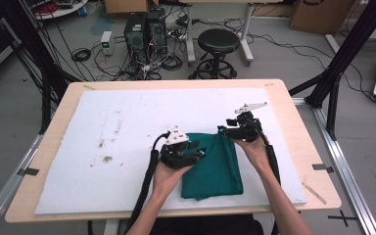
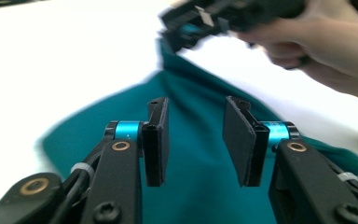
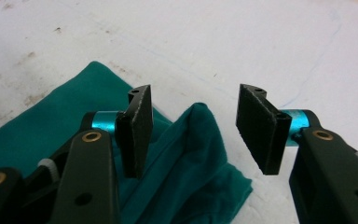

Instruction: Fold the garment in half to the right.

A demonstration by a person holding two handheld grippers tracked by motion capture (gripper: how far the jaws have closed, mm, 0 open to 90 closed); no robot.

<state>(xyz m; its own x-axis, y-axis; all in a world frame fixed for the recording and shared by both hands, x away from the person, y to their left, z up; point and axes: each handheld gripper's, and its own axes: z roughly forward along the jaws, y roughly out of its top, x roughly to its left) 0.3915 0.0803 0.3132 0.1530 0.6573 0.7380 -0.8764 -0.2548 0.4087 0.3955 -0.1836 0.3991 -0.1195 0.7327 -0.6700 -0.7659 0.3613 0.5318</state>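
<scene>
A dark green cloth point(image 1: 215, 169) lies folded on the white mat point(image 1: 127, 122), right of the table's middle. My left gripper point(image 1: 199, 152) hovers over the cloth's left part; in the left gripper view its jaws point(image 2: 193, 135) stand open above the green cloth point(image 2: 200, 186) with nothing between the pads. My right gripper point(image 1: 224, 131) is at the cloth's far corner. In the right gripper view it point(image 3: 193, 126) is open, and a raised fold of the cloth point(image 3: 193, 140) stands loose between the jaws, touching neither pad. The right gripper point(image 2: 200, 18) also appears blurred at the top of the left gripper view.
The white mat covers most of the wooden table point(image 1: 303, 147) and carries a few dark stains point(image 1: 105, 157) left of the cloth. Behind the table stand a black stool point(image 1: 218, 46), computer towers point(image 1: 144, 32) and tangled cables on the floor.
</scene>
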